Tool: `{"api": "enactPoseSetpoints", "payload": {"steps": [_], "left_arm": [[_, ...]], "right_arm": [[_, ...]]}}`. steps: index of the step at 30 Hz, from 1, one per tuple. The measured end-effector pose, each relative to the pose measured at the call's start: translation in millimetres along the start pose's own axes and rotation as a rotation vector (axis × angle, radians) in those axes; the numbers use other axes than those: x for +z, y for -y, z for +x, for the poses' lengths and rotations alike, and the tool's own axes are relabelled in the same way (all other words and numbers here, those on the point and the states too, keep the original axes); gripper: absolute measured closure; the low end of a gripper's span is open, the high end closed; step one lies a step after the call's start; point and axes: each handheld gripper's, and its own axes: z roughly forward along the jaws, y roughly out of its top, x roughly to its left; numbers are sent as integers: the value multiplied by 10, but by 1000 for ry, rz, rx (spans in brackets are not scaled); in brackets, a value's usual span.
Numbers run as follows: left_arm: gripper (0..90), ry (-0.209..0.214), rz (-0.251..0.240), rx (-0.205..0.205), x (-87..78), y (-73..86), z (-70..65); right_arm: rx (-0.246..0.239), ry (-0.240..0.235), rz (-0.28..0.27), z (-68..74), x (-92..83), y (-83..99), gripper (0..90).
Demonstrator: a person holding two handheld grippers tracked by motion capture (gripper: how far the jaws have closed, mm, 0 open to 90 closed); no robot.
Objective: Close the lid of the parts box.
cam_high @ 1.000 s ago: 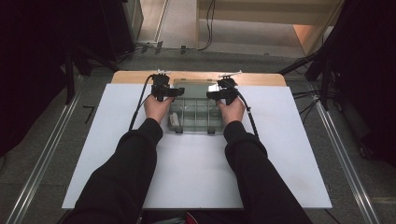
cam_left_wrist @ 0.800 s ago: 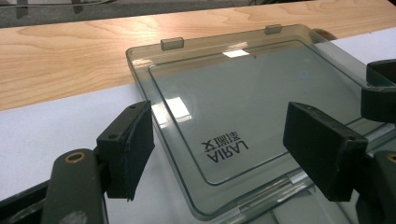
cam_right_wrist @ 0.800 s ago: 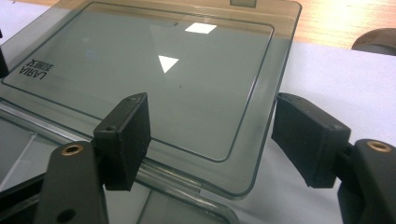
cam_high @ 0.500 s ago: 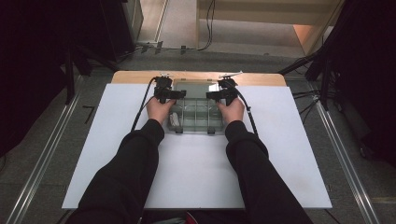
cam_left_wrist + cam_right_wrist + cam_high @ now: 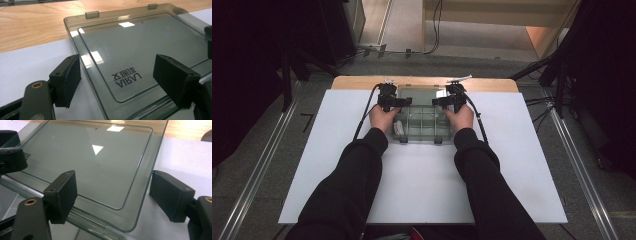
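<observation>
Jaws of the left gripper (image 5: 120,85) stand wide apart after just opening, one on each side of the edge of the see-through grey plastic lid (image 5: 140,47), pressing on nothing. Jaws of the right gripper (image 5: 117,195) stand the same way at the lid's other edge. Both hands rest beside the clear plastic box with little compartments (image 5: 422,125). Behind it, the lid lies open and flat on the white board (image 5: 312,150).
</observation>
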Motion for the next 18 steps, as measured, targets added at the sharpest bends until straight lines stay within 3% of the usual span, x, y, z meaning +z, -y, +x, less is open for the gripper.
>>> {"api": "enactPoseSetpoints", "payload": {"steps": [6,18], "left_arm": [[200,28,1,-44,25,16,33],[201,11,-5,-49,36,20,17]], "right_arm": [[19,-15,19,-19,0,-9,205],[54,-5,61,2,-17,-44,224]]}}
